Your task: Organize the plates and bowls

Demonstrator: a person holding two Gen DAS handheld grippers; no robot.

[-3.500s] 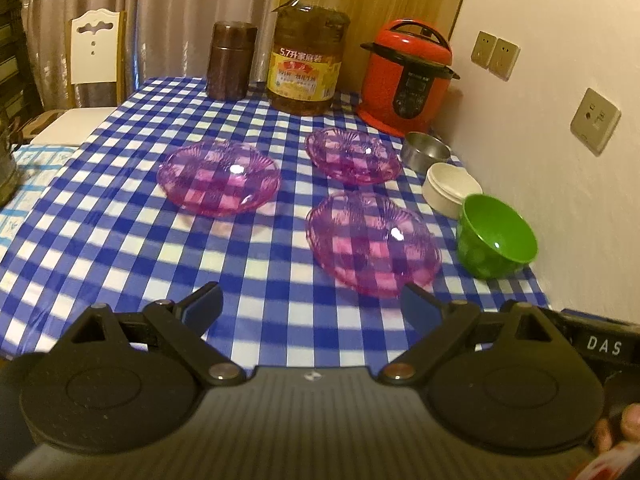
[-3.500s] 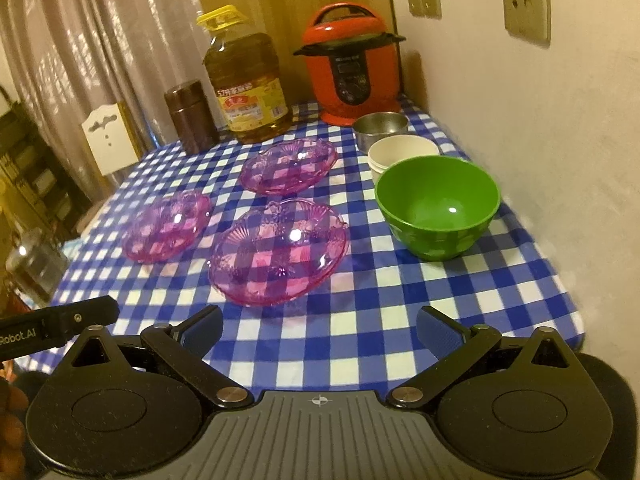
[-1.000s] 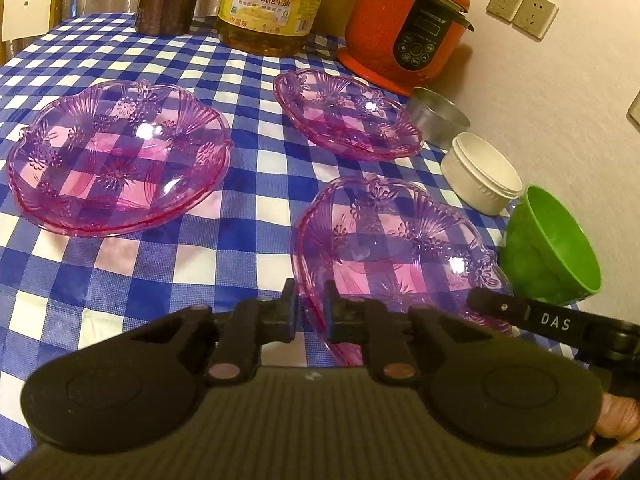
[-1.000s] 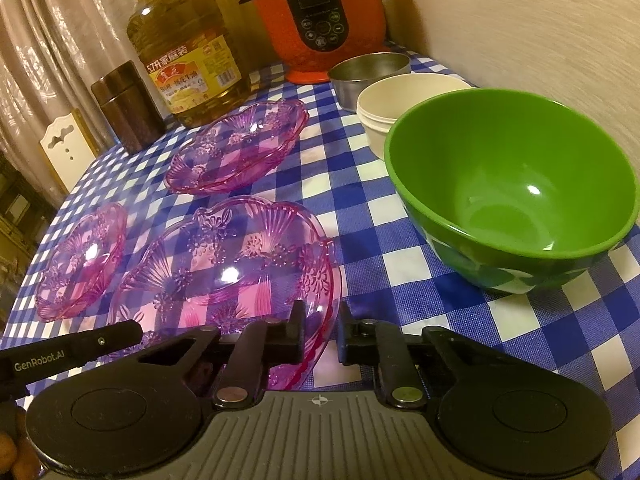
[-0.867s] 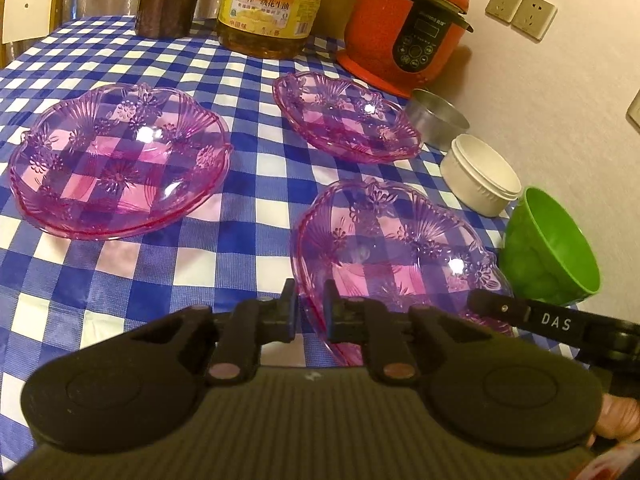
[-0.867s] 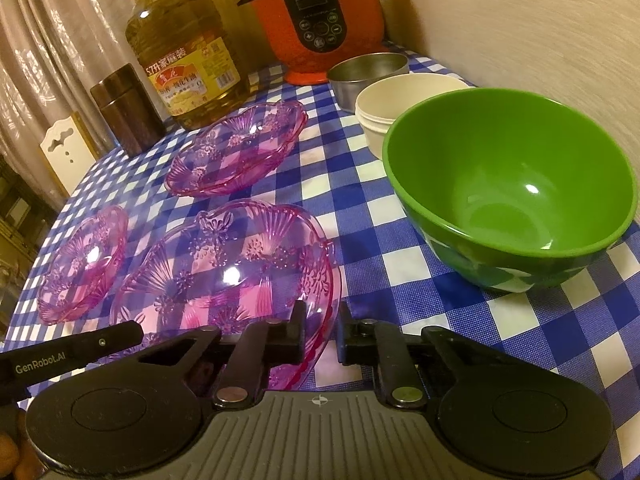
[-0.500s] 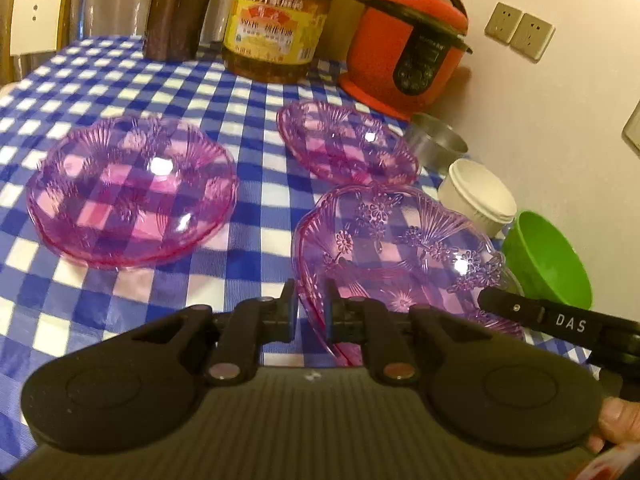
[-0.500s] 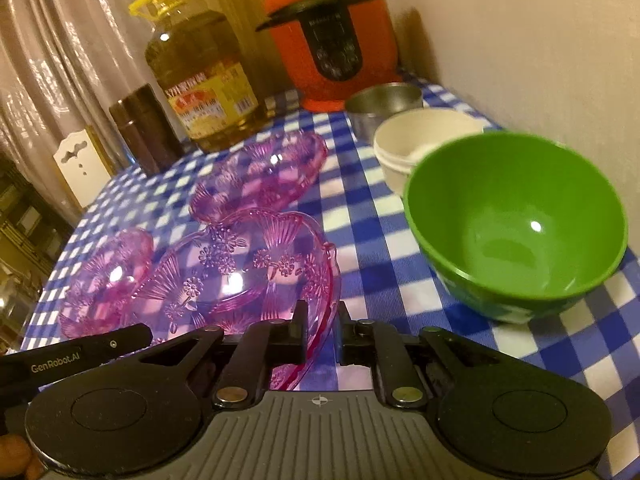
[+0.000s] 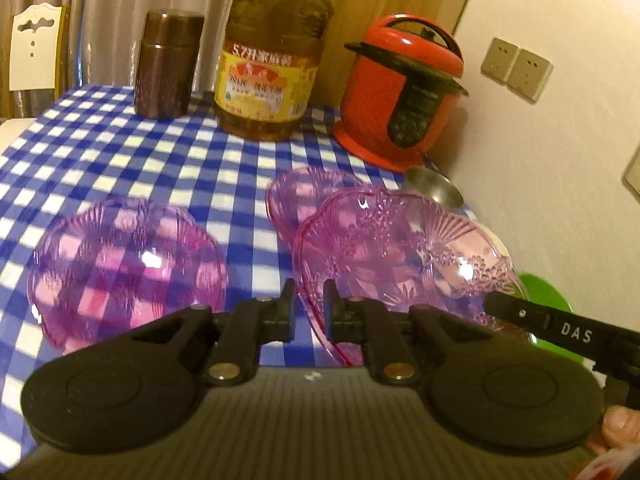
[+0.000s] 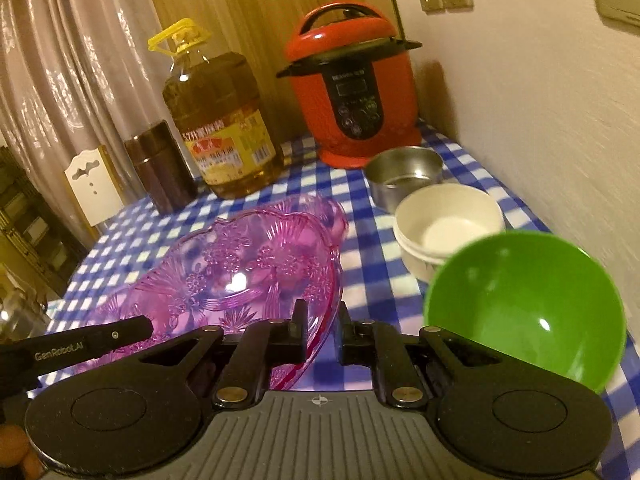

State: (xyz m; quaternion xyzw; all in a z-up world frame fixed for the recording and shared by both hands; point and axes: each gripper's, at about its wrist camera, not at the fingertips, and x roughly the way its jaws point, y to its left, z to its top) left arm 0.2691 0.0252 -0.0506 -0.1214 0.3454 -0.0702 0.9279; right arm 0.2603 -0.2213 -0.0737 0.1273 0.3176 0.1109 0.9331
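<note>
Both grippers grasp the same pink cut-glass plate (image 9: pixel 404 248), one on each side of its rim. The left gripper (image 9: pixel 309 312) has its jaws clenched on the plate's near-left rim, and the right gripper (image 10: pixel 322 330) has its jaws clenched on the near-right rim. The plate hangs between them, raised clear of the blue-and-white checked tablecloth (image 9: pixel 120 160) and tilted, over the table's near right part.

A second pink plate (image 9: pixel 124 264) lies flat on the cloth toward the near left edge. A third pink plate (image 9: pixel 304 196) lies behind the held one, partly hidden by it, near the middle of the table.

Along the right edge, by the wall, stands a row of bowls: a green bowl (image 10: pixel 528 308) nearest, then stacked white bowls (image 10: pixel 448 224), then a steel bowl (image 10: pixel 404 172). In the far right corner is a red pressure cooker (image 10: pixel 356 84). To its left along the far edge stand a large cooking oil bottle (image 9: pixel 272 64) with a yellow label and a dark brown canister (image 9: pixel 168 64). A white chair back (image 9: pixel 32 48) shows beyond the far left corner. Part of a person's finger (image 9: pixel 618 424) shows at the lower right of the left wrist view
</note>
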